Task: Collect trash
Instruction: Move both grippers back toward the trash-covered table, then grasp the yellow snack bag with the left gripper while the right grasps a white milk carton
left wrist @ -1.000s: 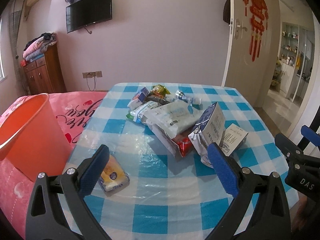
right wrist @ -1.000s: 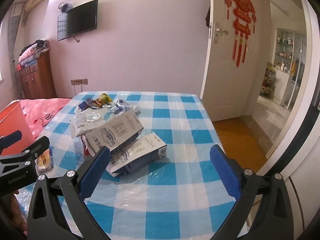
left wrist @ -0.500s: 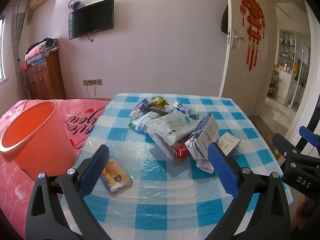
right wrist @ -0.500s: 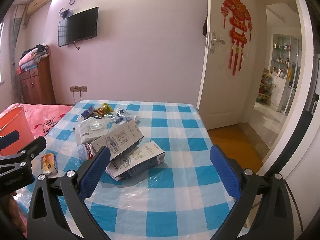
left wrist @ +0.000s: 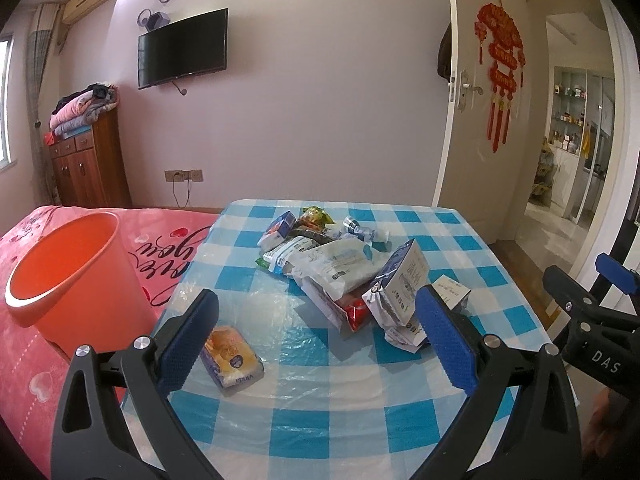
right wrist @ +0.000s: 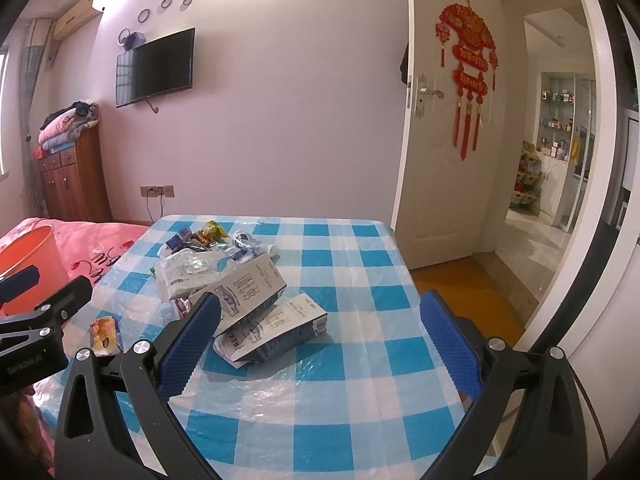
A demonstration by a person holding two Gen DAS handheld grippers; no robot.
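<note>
A heap of trash (left wrist: 336,264) lies on the blue-checked table (left wrist: 332,420): white pouches, snack wrappers, a crushed bottle and two milk cartons (right wrist: 256,292). A small yellow tissue pack (left wrist: 234,356) lies apart at the near left. An orange bin (left wrist: 72,276) stands on the pink bed left of the table. My left gripper (left wrist: 316,340) hovers open above the near table edge, the tissue pack just inside its left finger. My right gripper (right wrist: 318,344) is open too, above the lower carton (right wrist: 276,328), holding nothing.
A pink bedspread (left wrist: 168,248) borders the table's left side. A wooden cabinet (left wrist: 88,172) with folded blankets stands at the back left, a TV (left wrist: 182,54) hangs on the wall, and an open door (right wrist: 444,140) leads to a hallway on the right.
Both grippers have pulled back and risen a little, so the table and trash look smaller and farther. Both stay open; nothing on the table has moved.
</note>
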